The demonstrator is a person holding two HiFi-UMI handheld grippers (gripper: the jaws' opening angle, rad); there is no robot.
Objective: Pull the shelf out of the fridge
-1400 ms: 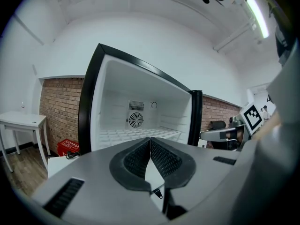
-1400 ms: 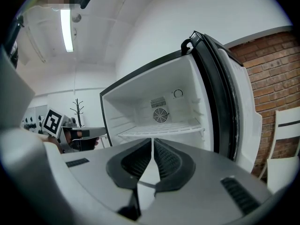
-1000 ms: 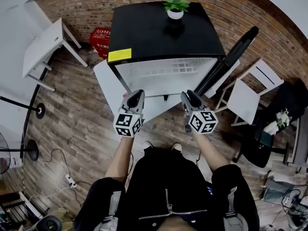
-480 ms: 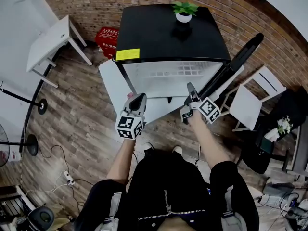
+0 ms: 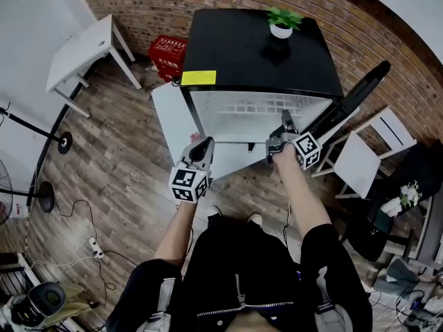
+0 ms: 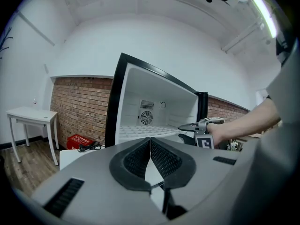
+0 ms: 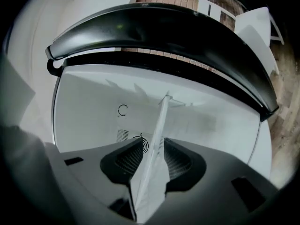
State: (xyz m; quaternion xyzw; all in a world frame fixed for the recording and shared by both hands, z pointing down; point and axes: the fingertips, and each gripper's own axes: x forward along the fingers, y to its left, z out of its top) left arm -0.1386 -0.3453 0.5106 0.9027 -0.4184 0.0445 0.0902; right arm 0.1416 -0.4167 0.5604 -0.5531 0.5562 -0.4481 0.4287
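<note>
A black mini fridge (image 5: 266,57) stands open, its door (image 5: 356,99) swung out to the right. The white shelf (image 5: 252,108) lies level inside, also seen in the left gripper view as a slatted shelf (image 6: 140,130). My right gripper (image 5: 279,135) is rolled onto its side at the shelf's front edge. In the right gripper view the shelf (image 7: 159,121) runs edge-on between the jaws of the right gripper (image 7: 153,146), which have just been opening and stand apart from it. My left gripper (image 5: 202,151) hangs shut and empty in front of the fridge's left side, its left gripper tips (image 6: 150,142) together.
A potted plant (image 5: 284,21) sits on the fridge top. A white panel (image 5: 168,116) lies low at the fridge's left. A red crate (image 5: 168,50) and a white table (image 5: 79,50) stand at the back left, a white chair (image 5: 360,159) at the right. Cables trail over the wooden floor.
My right gripper has rolled onto its side and moved forward up to the shelf's front edge. My left gripper has drifted a little forward.
</note>
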